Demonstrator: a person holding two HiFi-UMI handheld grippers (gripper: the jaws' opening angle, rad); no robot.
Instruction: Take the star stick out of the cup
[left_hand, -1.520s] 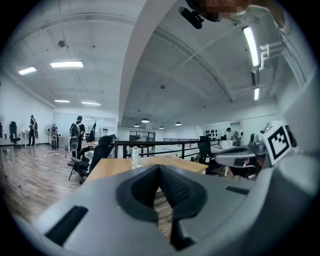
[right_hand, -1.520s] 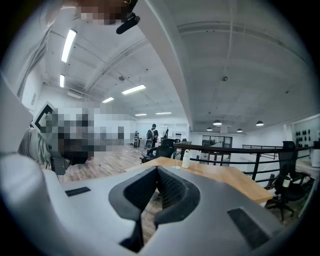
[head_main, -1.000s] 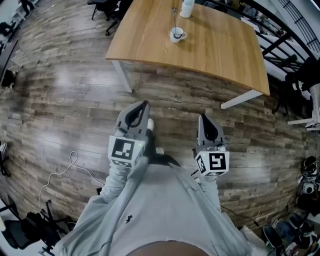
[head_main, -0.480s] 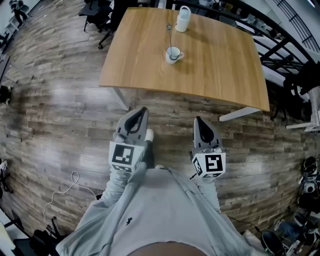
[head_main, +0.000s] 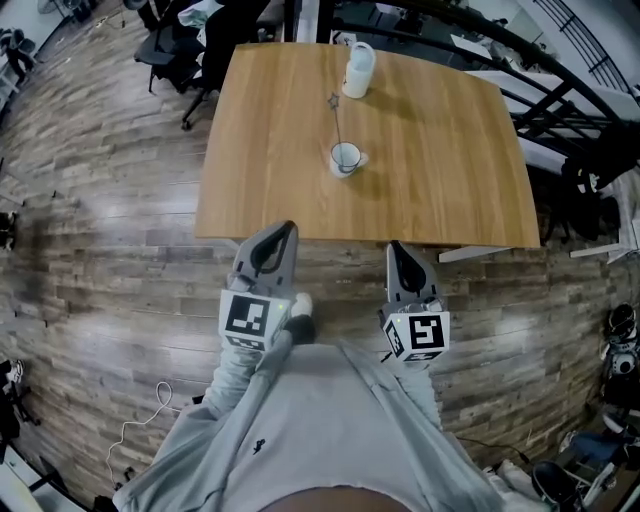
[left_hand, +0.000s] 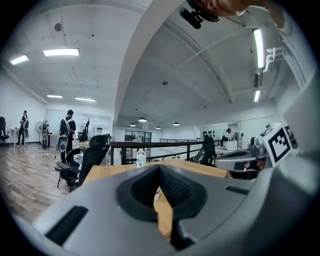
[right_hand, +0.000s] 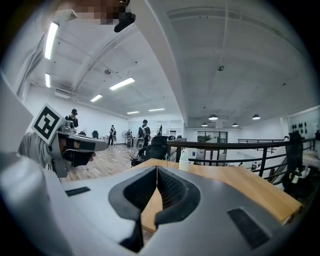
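L gripper (head_main: 288, 232): jaws together, nothing betw. them; we hold it short of the table (head_main: 440, 160) edge.
R gripper (head_main: 396, 250): jaws also closed, empty; beside the L one, same side of the edge.
Cup (head_main: 345, 158): white, upright, about mid-table, well apart from both grippers.
Star stick (head_main: 337, 125): stands in the cup, leans away from us twd the white bottle (head_main: 359, 70), star at top end.
Step (our guess): approach only; extraction not yet begun.
Risk 1: we go in w/ jaws closed and knock the stick or cup over; they need opening first.
Risk 2: stick is thin, so an off-centre pinch lets it slip or twist in the pads.
Risk 3: slanted pull levers the stick on the rim and the cup tips or slides, likelier if we don't steady the cup.
Risk 4: bottle sits near the star, so an overshoot could bump it.
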